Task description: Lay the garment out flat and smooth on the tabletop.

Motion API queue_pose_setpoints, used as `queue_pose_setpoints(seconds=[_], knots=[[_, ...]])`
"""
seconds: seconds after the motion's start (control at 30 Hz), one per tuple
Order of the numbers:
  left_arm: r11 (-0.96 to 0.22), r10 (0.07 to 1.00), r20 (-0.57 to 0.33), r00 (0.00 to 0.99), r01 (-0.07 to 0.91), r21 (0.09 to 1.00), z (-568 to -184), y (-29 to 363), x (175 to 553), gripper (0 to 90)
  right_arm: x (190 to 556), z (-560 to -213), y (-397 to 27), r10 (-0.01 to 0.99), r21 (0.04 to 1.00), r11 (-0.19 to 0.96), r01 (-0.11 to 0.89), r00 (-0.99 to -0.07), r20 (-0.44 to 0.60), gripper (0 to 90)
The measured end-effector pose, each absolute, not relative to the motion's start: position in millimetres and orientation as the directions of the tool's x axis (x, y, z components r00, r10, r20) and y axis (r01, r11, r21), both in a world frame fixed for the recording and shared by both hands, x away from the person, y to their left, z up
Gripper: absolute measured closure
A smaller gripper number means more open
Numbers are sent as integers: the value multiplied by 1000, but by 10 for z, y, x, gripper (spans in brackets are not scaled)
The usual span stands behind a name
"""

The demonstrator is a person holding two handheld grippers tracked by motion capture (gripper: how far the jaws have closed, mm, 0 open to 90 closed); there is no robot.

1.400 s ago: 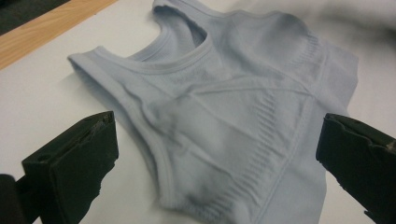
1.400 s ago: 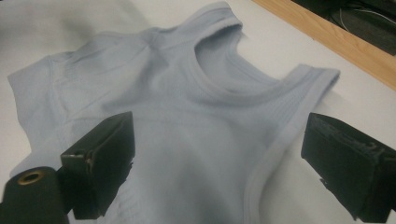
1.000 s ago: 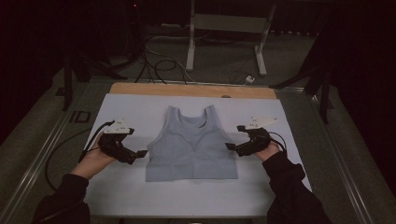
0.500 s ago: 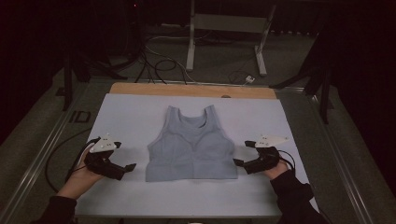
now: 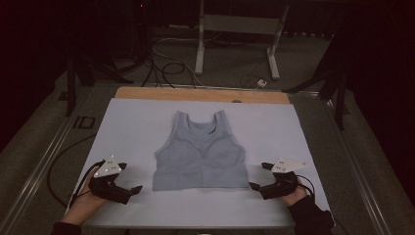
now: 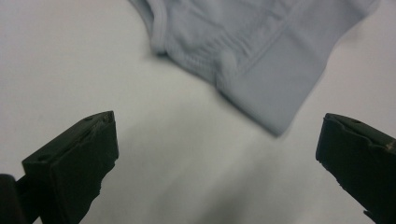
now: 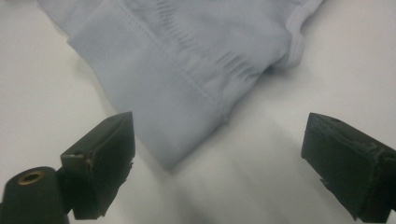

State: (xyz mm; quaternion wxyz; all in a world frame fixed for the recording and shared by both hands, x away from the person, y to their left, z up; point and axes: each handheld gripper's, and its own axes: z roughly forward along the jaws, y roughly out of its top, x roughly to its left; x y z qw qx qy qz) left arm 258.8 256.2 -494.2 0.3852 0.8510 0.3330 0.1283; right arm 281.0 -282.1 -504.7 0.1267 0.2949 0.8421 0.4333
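Dim room, dark floor with cables (image 5: 166, 68) and one metal stand (image 5: 235, 29) behind one white desk (image 5: 132, 127). One pale grey crop top (image 5: 201, 152) laid flat at desk centre, straps toward far edge, hem toward near edge. Two grippers counted. Left hand-held gripper (image 5: 134, 190) just off the lower left hem corner, near but not touching; jaws spread wide, nothing held; in left gripper view that corner (image 6: 275, 126) lies ahead between the jaws. Right hand-held gripper (image 5: 254, 186) just beside the lower right hem corner, jaws likewise wide apart and empty; corner (image 7: 170, 161) between them in right gripper view. One strip of bare wood (image 5: 200, 94) along far desk edge.
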Motion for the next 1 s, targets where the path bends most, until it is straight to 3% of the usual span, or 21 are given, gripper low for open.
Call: queue_pose_setpoints(seconds=[0.37,1.0], knots=[[-497,700,7,714,480,723,-5132,2614,2429,0,2651,-5119,-3012,675,818,425,387,-738,-2,96],[-460,743,29,669,479,747,-5126,2645,2453,0,2719,-5169,-2920,657,811,451,372,-753,-21,97]])
